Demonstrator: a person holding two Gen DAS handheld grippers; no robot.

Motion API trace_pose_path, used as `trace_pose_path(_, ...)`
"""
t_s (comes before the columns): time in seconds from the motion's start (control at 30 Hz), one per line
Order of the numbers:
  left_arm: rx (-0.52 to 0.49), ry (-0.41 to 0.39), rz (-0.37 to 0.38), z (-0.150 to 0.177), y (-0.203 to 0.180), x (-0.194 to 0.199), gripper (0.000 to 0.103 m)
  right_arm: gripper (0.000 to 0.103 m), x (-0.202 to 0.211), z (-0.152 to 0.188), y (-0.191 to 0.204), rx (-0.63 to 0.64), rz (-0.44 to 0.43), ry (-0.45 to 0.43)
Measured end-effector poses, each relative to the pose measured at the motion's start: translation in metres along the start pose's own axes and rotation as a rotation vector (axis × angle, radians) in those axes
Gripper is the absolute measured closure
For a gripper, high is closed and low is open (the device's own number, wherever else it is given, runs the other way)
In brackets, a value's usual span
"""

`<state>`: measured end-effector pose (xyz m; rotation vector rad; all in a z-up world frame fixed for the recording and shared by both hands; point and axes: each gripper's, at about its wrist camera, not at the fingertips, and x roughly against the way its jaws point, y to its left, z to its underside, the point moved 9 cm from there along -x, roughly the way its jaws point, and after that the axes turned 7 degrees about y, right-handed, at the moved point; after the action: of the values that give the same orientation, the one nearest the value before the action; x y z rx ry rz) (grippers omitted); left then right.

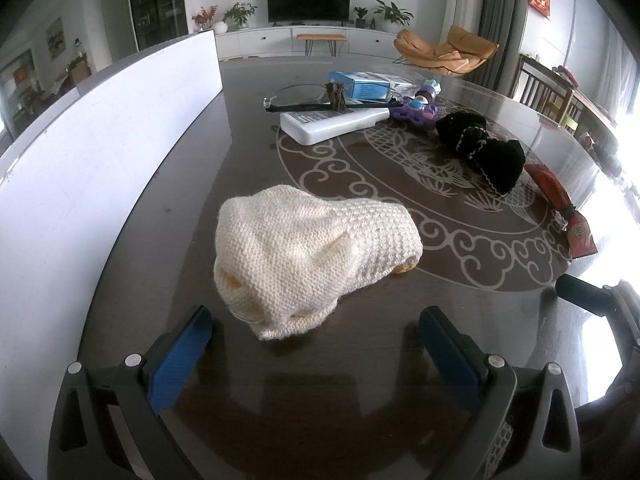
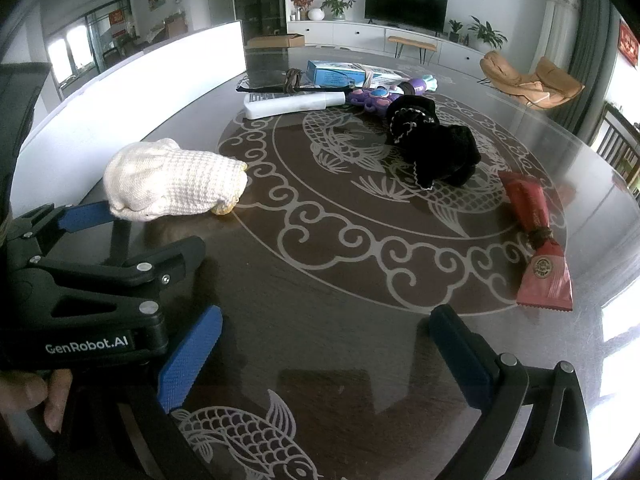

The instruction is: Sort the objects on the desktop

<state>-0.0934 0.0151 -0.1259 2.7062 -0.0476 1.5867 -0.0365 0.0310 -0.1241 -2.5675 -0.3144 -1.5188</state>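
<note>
Lying crosswise: knit hat [image 1: 308, 256], cuff toward table centre | left tongs [image 1: 316, 344], right tongs [image 2: 326, 344] agape, empty

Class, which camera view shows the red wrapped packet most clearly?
The right wrist view: the red wrapped packet lies whole there, seal and crimped end visible. The left wrist view shows it smaller, squeezed at the distorted right edge.

Left tool [image 1: 316, 344] low, fingers spread wide, empty; right tool [image 2: 326, 354] likewise, beside it.
</note>
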Motion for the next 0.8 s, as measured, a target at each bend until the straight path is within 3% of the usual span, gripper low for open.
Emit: trace_pose_path(0.8,0.015,0.008,-0.022,0.004,0.014,0.001,0.000,0.000,0.000,0.000,0.000,0.001,-0.001,0.000)
